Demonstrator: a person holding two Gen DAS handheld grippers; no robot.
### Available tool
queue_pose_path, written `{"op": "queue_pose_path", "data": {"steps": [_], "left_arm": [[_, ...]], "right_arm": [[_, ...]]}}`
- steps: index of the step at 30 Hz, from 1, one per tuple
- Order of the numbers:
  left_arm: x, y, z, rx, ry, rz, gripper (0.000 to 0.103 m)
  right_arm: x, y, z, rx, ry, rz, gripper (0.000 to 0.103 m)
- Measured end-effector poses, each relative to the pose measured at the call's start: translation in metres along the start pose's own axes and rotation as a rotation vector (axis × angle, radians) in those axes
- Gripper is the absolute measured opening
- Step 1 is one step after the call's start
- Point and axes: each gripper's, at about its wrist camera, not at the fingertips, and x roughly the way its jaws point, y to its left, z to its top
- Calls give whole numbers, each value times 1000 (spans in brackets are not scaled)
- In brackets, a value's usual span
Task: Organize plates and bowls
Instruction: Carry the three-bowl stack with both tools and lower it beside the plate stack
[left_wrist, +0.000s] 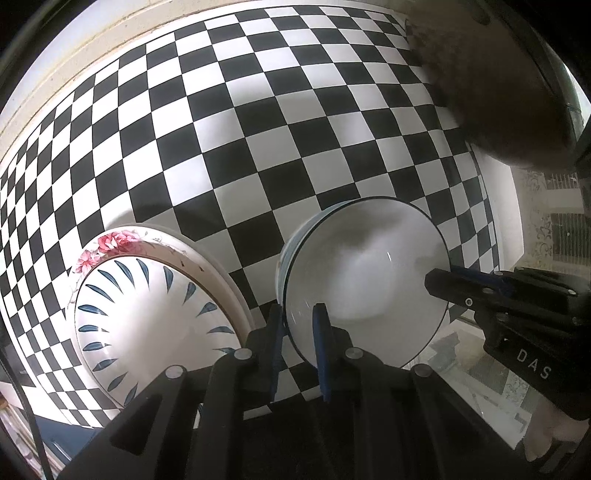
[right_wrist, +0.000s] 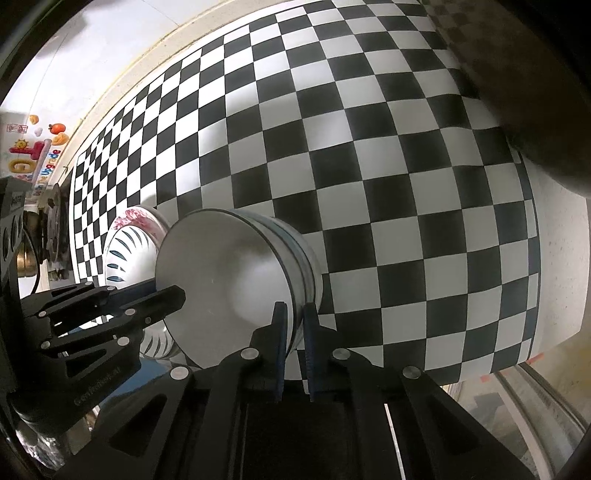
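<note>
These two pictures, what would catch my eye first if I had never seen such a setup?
The black-and-white checkered cloth fills both views. At its near edge, both black grippers, left and right, pinch opposite rims of the stacked white bowls. Beside them lies a blue-leaf plate on a rose-patterned one.

Both grippers are pointed steeply downward. The left gripper (left_wrist: 298, 314) is clamped on the near rim of the white bowl (left_wrist: 362, 280), one finger inside and one outside. The right gripper (right_wrist: 294, 314) is clamped likewise on the bowl's opposite rim.
</note>
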Motion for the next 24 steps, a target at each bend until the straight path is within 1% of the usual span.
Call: {"op": "queue_pose_path", "data": {"steps": [6,10,17,24], "left_arm": [[-3,-1,-1,-8,-7,-3,14],[-29,-4,-7,2,-79,33,15],[-93,-16,-30,51,-223,67,16],[-131,-21,-54,57,-281,58,16]], "right_arm": [[-1,-2,-1,8,-1,4,10],[-14,2,-8,1,-29,0,10],[-71,24,-40,-43,-146,-27,10],[-126,39,-73,-61,-235,-35,10]]}}
